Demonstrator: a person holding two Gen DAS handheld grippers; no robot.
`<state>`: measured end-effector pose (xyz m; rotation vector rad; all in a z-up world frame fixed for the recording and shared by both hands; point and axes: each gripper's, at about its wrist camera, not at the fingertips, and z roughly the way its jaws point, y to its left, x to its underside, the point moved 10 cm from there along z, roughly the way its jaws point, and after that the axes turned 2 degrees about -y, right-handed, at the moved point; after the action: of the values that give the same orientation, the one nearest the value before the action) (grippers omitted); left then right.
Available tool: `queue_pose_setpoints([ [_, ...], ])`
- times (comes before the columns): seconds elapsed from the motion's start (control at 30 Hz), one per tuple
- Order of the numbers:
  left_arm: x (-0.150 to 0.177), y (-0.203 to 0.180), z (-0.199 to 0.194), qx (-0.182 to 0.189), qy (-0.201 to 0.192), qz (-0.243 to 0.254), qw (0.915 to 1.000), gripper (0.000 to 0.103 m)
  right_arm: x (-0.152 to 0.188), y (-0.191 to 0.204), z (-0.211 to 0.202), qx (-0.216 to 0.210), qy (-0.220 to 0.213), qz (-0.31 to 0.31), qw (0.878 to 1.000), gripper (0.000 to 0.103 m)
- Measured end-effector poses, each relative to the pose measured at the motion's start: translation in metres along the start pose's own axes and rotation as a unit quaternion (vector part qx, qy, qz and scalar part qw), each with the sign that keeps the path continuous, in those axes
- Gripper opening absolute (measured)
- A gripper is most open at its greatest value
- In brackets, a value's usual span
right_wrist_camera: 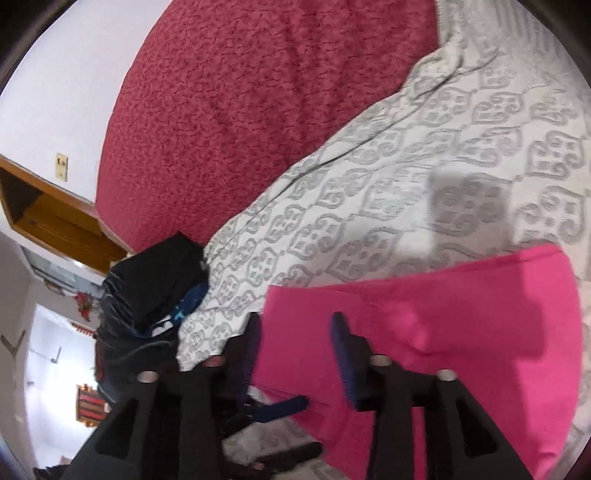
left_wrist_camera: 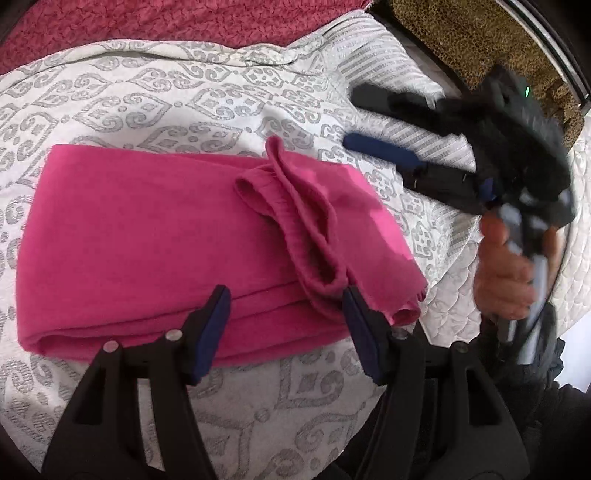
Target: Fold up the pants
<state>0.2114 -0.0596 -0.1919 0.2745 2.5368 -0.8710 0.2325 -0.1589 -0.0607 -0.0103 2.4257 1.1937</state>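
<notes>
Nearest us, our left gripper (left_wrist_camera: 282,314) hangs with its jaws spread wide and empty, just over the near edge of the pink pants (left_wrist_camera: 177,236). The pants lie folded into a thick bundle on the white patterned bedspread (left_wrist_camera: 147,99), waistband on top. Beyond them to the right, our right gripper (left_wrist_camera: 354,118) is held above the bedspread, jaws parted and holding nothing, apart from the cloth. Farthest back lies a dark red blanket (left_wrist_camera: 166,18).

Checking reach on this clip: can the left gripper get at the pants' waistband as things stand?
Probably yes: the left gripper is open at the near edge of the pants, with the waistband lying exposed on top, just ahead, nothing between.
</notes>
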Motion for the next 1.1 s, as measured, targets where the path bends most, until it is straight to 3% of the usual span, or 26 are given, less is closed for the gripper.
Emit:
queue_pose_setpoints([
  [0.23,-0.009,-0.009,0.007,0.04,0.006,-0.013,0.9991,0.065,0.027,-0.056,-0.034,0.051,-0.021,0.041,0.998,0.049],
  [0.3,-0.014,-0.017,0.02,0.065,0.019,-0.018,0.9976,0.069,0.035,-0.064,-0.043,0.058,-0.028,0.048,0.997,0.049],
  [0.5,-0.016,-0.02,0.061,0.079,0.061,-0.058,0.9933,0.066,0.047,-0.076,-0.062,0.073,-0.048,0.049,0.995,0.05],
  [0.57,-0.017,-0.018,0.065,0.073,0.062,-0.063,0.9934,0.017,0.049,-0.079,-0.066,0.078,-0.053,0.049,0.994,0.05],
  [0.67,-0.017,-0.015,0.064,0.045,0.067,-0.061,0.9949,0.015,0.052,-0.082,-0.07,0.082,-0.058,0.049,0.994,0.05],
  [0.9,-0.05,-0.041,0.027,0.013,0.029,0.023,0.9992,0.015,0.06,-0.084,-0.087,0.096,-0.068,0.04,0.992,0.05],
  [1.1,-0.094,-0.061,-0.018,-0.044,-0.003,0.108,0.9931,0.015,0.065,-0.087,-0.099,0.108,-0.076,0.049,0.99,0.05],
])
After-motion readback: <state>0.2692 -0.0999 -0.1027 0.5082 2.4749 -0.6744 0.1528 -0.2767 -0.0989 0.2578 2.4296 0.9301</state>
